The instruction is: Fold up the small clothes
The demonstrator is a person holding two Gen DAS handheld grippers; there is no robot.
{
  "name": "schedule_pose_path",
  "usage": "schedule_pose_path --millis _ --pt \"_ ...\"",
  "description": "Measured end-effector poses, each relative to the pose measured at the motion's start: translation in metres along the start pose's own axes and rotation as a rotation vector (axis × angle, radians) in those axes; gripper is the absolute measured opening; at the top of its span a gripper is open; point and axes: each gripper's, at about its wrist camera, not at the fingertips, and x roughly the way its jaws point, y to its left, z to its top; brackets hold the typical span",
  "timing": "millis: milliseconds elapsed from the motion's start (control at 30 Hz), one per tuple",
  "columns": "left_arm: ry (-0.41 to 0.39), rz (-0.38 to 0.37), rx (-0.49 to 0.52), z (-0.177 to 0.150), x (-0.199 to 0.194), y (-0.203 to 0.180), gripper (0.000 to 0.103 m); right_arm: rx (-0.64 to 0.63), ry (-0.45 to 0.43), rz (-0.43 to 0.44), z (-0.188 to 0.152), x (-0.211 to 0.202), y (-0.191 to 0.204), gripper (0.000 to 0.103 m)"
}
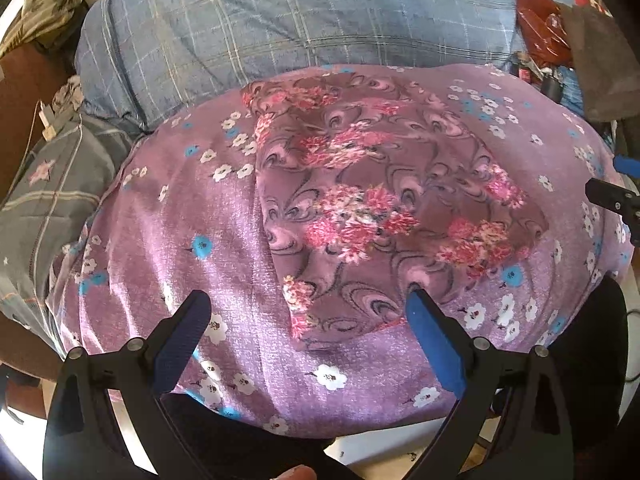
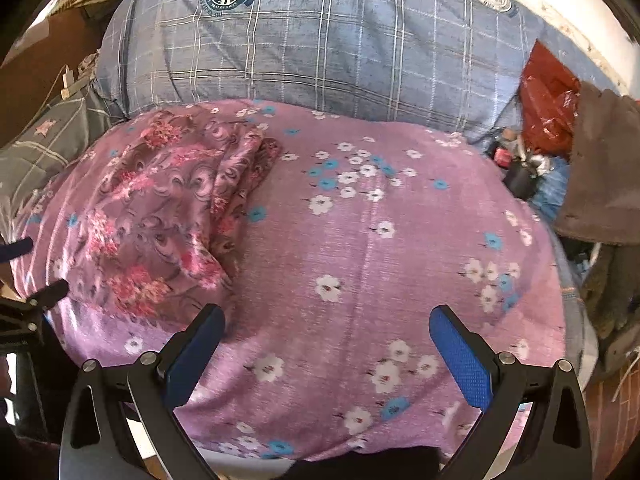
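My left gripper point(image 1: 308, 312) and right gripper point(image 2: 326, 330) both hang spread wide, grasping nothing. The folded floral garment point(image 1: 372, 208) lies on the purple bedspread point(image 1: 224, 248), long axis running away from me. Only my right view shows its stacked, perhaps layered, edge point(image 2: 244, 184).

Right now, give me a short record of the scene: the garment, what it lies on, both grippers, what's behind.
garment: folded floral cloth, lying flat
surface: purple flowered sheet
left gripper: open, empty, near the cloth's front edge
right gripper: open, empty, over bare sheet to the right of the cloth
behind: blue plaid pillow
far right: red plastic bag
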Motion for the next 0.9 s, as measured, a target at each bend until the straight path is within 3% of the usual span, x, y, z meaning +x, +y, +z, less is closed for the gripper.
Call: schedule_pose_path --millis 167,667,900 --pt "0.028 -0.021 -0.069 0.004 0.009 0.017 0.099 0.046 -0.004 0.046 0.01 0.005 0.004 0.103" --pt "0.024 -0.039 -0.084 0.006 0.01 0.021 0.099 0.053 0.026 0.076 0.01 0.013 0.008 0.103" --pt "0.007 -0.03 -0.053 0.001 0.002 0.014 0.099 -0.023 0.014 0.006 -0.001 0.001 0.013 0.103"
